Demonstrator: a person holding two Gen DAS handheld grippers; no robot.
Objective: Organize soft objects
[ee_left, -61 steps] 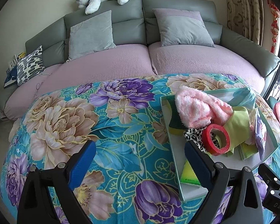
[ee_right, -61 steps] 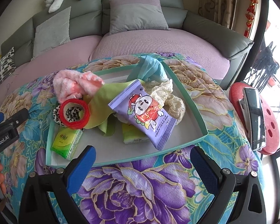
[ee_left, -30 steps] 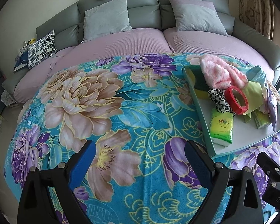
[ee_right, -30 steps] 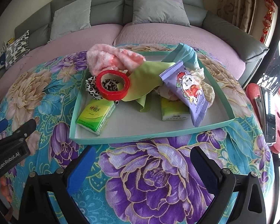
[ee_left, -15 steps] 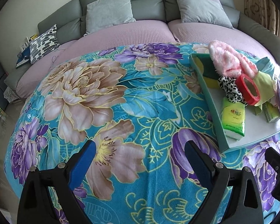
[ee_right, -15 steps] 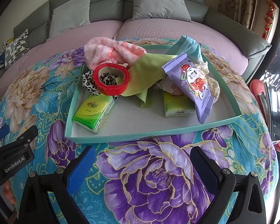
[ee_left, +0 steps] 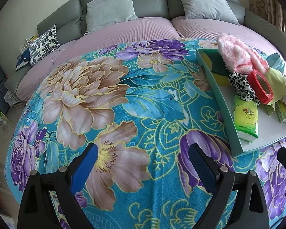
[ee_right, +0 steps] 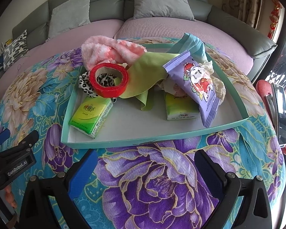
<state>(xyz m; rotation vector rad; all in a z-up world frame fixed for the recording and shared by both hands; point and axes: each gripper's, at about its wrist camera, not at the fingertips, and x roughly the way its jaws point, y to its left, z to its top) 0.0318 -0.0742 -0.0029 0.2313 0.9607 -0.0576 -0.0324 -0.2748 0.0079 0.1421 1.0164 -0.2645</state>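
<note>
The soft things sat in a heap inside the green tray on the flowery counter: a pink fluffy cloth, a green cloth, a spotted scrunchie and tissue packs. A red tape ring lay on top. The left tool and right tool were both wide open and held nothing. To pick well, pinch one cloth at a loose edge and lift slowly, so the tape does not roll off.

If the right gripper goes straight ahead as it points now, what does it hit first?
Most likely the near wall of the teal tray, ahead of the open right gripper; if it clears the wall, depth is unclear.
</note>
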